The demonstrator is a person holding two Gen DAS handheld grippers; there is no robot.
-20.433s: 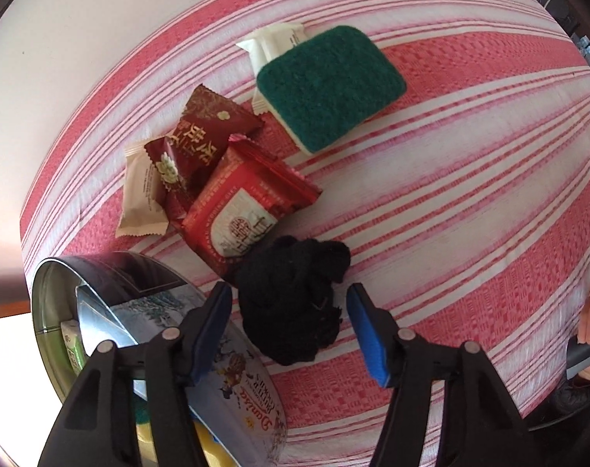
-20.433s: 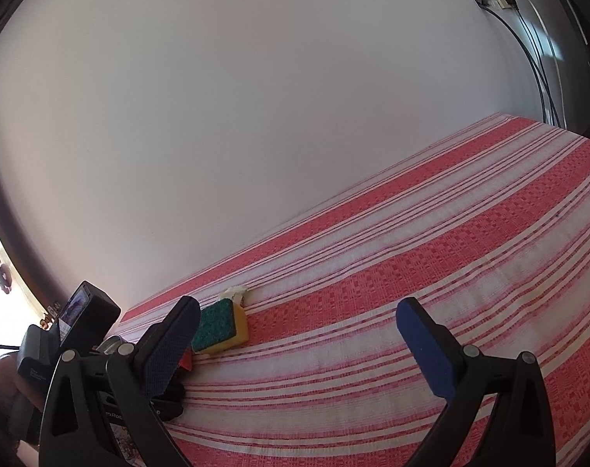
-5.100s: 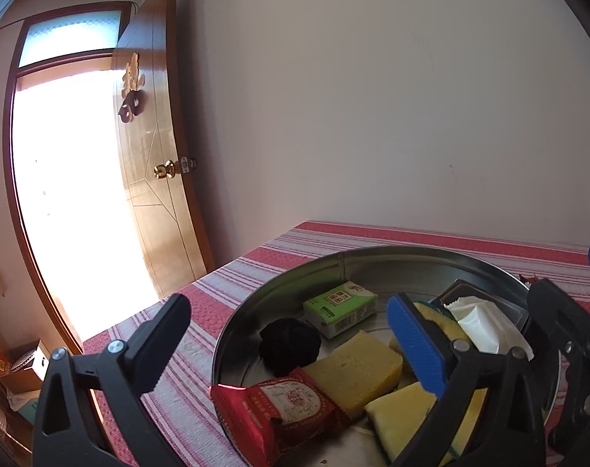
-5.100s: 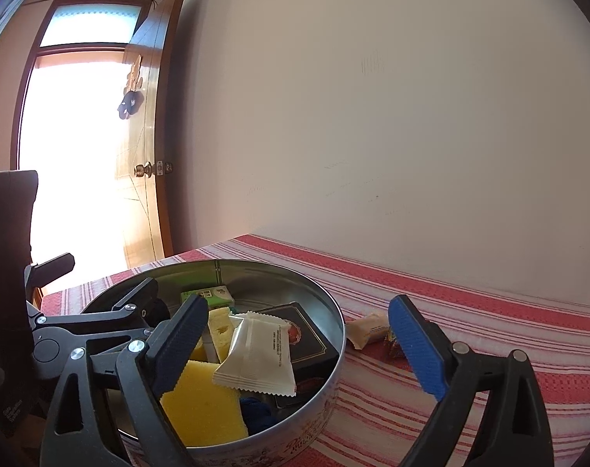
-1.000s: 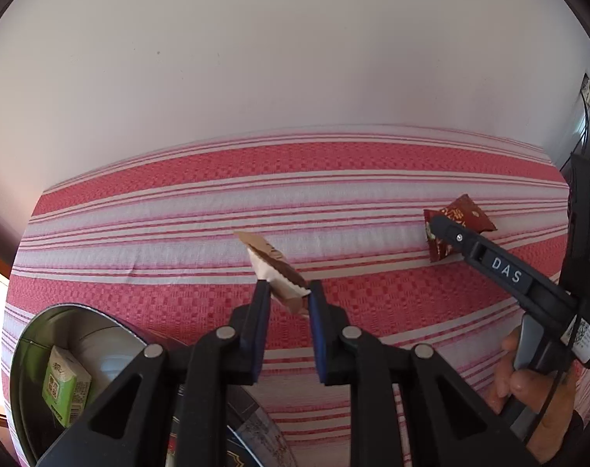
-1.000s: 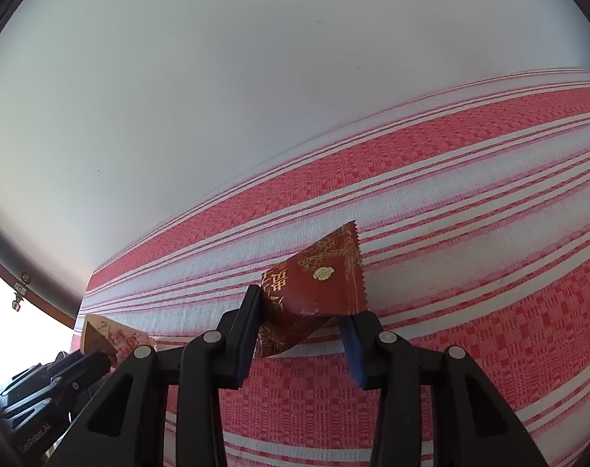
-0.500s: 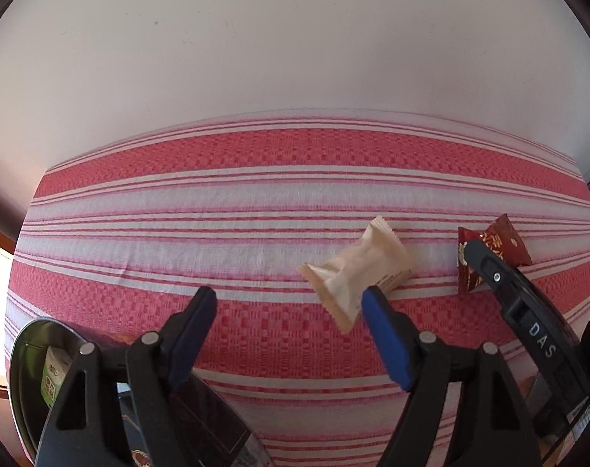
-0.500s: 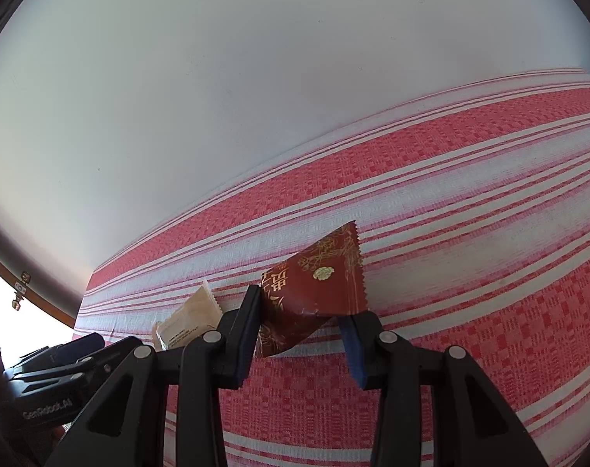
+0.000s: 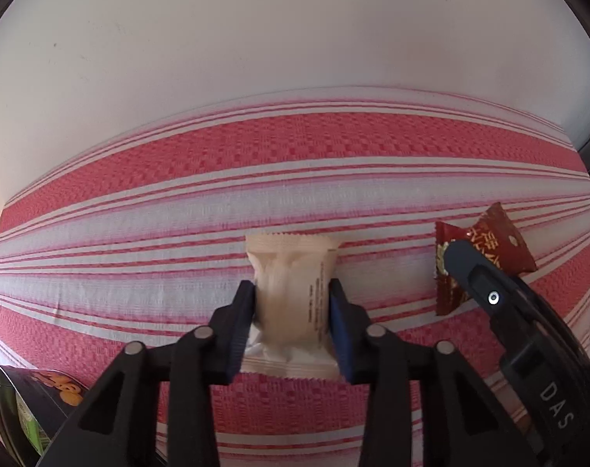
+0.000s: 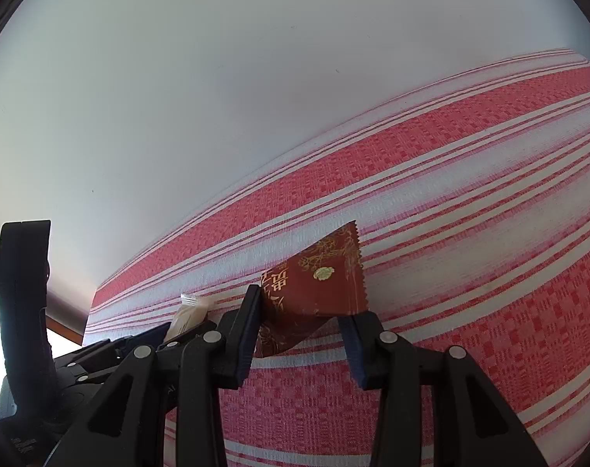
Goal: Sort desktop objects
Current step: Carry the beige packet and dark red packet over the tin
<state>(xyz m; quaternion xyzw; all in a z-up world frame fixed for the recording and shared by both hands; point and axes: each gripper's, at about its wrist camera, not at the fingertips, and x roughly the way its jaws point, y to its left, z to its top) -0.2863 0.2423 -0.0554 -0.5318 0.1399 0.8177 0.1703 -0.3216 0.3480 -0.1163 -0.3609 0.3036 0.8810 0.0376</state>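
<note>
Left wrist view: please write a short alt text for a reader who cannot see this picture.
The left gripper is closing on a cream snack packet that lies on a red and white striped tablecloth. At the right, the right gripper holds a dark red snack packet. A round metal tin shows at the lower left corner.

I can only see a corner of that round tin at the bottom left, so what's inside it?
Only an edge of the tin shows in the left wrist view. Inside, a bit of a green and white box is visible. The rest of the inside lies outside the picture.
</note>
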